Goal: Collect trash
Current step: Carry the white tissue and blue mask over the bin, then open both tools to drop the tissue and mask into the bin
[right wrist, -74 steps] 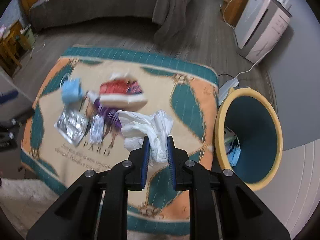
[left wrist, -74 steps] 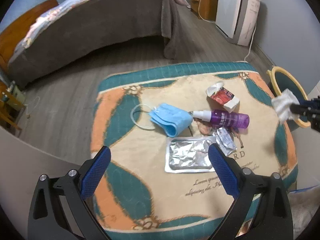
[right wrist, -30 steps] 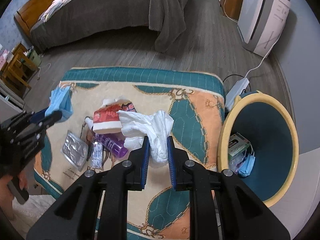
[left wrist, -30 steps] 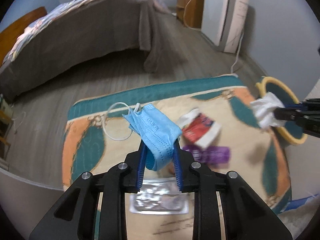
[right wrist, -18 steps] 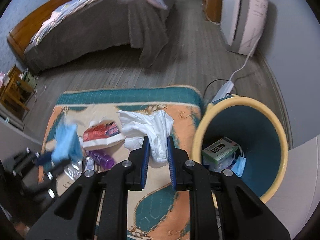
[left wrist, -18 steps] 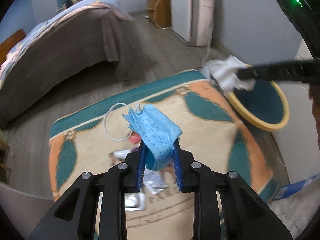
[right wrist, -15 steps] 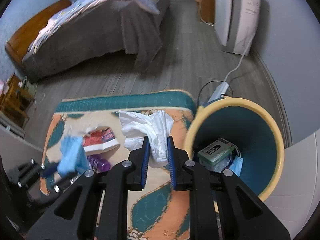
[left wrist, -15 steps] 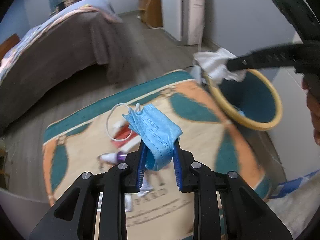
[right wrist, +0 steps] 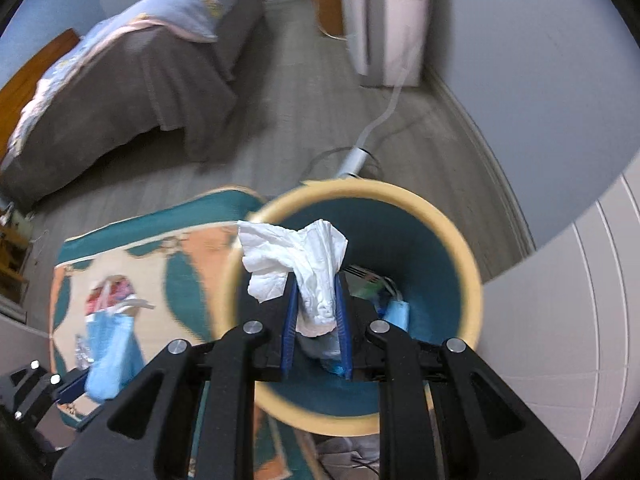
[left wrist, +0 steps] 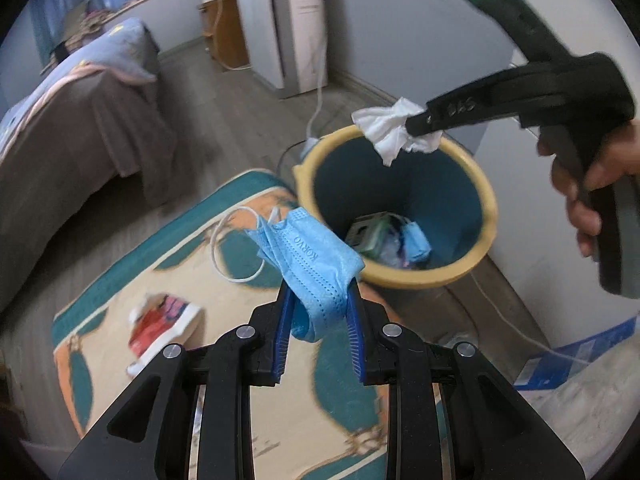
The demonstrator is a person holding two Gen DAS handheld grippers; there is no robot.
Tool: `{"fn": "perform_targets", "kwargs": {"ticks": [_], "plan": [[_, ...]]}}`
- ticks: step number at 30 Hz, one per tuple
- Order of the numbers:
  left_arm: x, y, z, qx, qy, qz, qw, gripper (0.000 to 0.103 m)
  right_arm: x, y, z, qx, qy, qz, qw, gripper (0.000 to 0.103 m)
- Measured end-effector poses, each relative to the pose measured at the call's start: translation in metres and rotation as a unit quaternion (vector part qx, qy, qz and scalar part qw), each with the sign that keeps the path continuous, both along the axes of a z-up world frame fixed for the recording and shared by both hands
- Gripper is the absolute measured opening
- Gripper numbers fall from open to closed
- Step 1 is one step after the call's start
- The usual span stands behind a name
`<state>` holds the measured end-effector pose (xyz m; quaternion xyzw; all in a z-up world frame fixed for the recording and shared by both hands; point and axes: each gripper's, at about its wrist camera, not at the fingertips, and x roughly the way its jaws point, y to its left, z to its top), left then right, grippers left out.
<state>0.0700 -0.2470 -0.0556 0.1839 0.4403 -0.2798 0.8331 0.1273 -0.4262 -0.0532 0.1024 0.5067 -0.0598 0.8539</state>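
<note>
My left gripper point(left wrist: 320, 300) is shut on a folded blue face mask point(left wrist: 308, 256) whose white ear loop dangles to the left. It hangs above the rug's edge, just short of the yellow-rimmed teal trash bin point(left wrist: 486, 216). My right gripper point(right wrist: 316, 284) is shut on a crumpled white tissue point(right wrist: 304, 252) and hovers directly over the bin point(right wrist: 472, 280). In the left wrist view the tissue point(left wrist: 394, 130) sits above the bin's far rim, held by the right gripper point(left wrist: 420, 128). The bin holds a green box point(left wrist: 370, 234), another blue mask and other scraps.
A red and white wrapper point(left wrist: 160, 320) lies on the patterned rug point(left wrist: 180, 272). A bed with a grey cover point(left wrist: 80, 128) stands at the left. A white appliance point(left wrist: 288, 28) and its cable stand by the wall behind the bin. A hand point(left wrist: 588, 184) grips the right tool.
Both grippers have swung right toward the bin, each keeping its load. The tissue moved from over the rug to above the bin's mouth. The mask now hangs next to the bin's rim.
</note>
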Motion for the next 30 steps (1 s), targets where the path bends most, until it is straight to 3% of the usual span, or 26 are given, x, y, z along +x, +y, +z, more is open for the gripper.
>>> {"fn": "perform_targets", "kwargs": {"ticks": [10, 16, 22, 30], "plan": [[0.013, -0.050, -0.015, -0.008, 0.036, -0.023, 0.9990, 0.027, -0.004, -0.034, -0.038, 0.035, 0.046, -0.051, 0.997, 0.017], [0.026, -0.069, -0.020, 0.008, 0.021, -0.030, 0.9993, 0.028, -0.005, -0.033, -0.026, 0.033, 0.019, -0.042, 0.998, 0.017], [0.039, -0.079, -0.023, 0.008, 0.015, -0.025, 0.9996, 0.028, -0.008, -0.046, -0.019, 0.043, 0.000, -0.072, 0.996, 0.017], [0.041, -0.080, -0.033, -0.002, 0.027, -0.016, 0.9995, 0.030, -0.007, -0.046, -0.020, 0.046, 0.003, -0.070, 0.996, 0.017]]}}
